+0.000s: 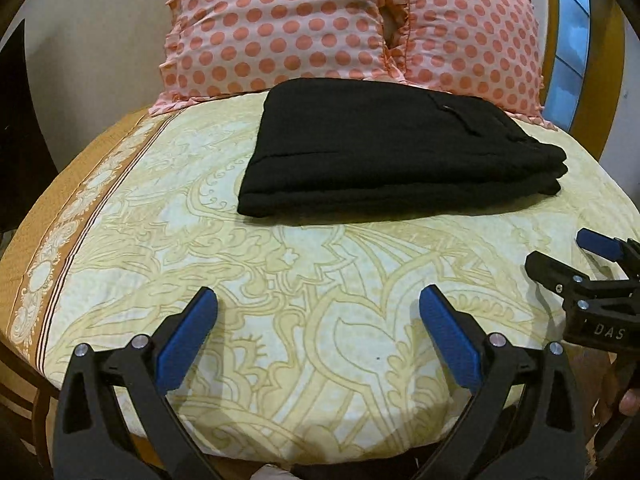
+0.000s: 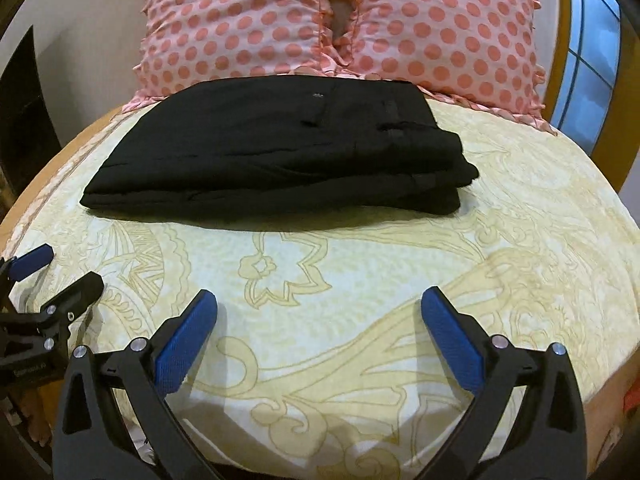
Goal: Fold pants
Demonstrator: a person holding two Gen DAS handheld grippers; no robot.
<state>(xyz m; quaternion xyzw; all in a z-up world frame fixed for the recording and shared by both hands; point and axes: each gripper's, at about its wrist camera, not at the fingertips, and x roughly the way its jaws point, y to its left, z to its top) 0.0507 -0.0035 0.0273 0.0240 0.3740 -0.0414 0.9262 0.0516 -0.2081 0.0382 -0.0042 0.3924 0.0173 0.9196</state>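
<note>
The black pants (image 1: 384, 148) lie folded in a flat stack on the bed, in front of the pillows; they also show in the right wrist view (image 2: 280, 152). My left gripper (image 1: 318, 300) is open and empty, held over the sheet well short of the pants. My right gripper (image 2: 319, 302) is open and empty too, level with the left one. The right gripper shows at the right edge of the left wrist view (image 1: 564, 250), and the left gripper at the left edge of the right wrist view (image 2: 68, 268).
The bed has a cream sheet with a yellow floral print (image 1: 280, 280) and an orange border on the left (image 1: 48, 216). Two pink polka-dot pillows (image 1: 280, 28) (image 1: 468, 40) lean at the head. A window (image 2: 588, 64) is at the far right.
</note>
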